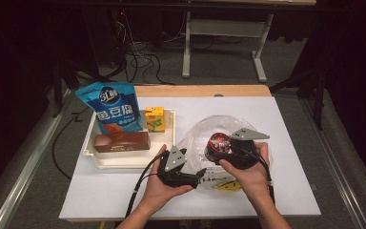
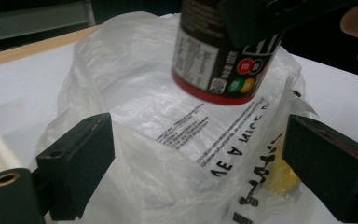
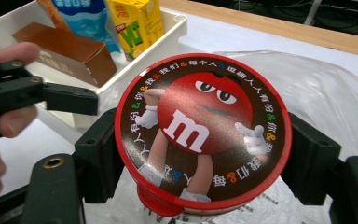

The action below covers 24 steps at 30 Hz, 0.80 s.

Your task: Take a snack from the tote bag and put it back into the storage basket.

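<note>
Brown, red-lidded candy tub (image 3: 200, 135) upright above crinkled clear plastic bag (image 2: 168, 140).

A lab: white-topped table (image 1: 286, 119) amid dark curtains, floor cables (image 1: 138, 59), equipment frames.

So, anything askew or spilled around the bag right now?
Nothing spilled. The candy tub is clamped in the right gripper above the crumpled plastic bag, the left gripper open at its mouth.
</note>
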Motion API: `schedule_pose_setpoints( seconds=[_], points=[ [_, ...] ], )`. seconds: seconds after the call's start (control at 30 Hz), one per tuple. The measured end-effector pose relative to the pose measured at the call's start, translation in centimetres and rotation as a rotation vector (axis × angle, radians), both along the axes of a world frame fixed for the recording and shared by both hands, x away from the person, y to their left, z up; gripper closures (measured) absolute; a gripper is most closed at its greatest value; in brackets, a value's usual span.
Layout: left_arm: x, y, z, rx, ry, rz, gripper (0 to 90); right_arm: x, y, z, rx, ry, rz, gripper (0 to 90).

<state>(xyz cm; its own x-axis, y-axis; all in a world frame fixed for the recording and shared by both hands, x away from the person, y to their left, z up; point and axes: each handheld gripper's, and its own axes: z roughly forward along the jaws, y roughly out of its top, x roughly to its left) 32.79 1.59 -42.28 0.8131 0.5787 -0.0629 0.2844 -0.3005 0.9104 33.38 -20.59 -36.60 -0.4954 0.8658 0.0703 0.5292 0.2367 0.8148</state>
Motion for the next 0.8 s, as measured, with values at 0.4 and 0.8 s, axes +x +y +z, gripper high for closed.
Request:
schedule_pose_setpoints(
  seconds=[0.4, 0.8],
  points=[
    [0.1, -2.7, 0.3, 0.014, -0.031, -0.006, 8.2, -0.7, 1.4, 0.1, 0.006, 0.019, 0.042, 25.9],
    [0.7, -3.5, -0.1, 0.014, -0.047, 0.007, 14.9, -0.9, 1.7, 0.1, 0.021, 0.027, 0.057, 25.9]
  ],
)
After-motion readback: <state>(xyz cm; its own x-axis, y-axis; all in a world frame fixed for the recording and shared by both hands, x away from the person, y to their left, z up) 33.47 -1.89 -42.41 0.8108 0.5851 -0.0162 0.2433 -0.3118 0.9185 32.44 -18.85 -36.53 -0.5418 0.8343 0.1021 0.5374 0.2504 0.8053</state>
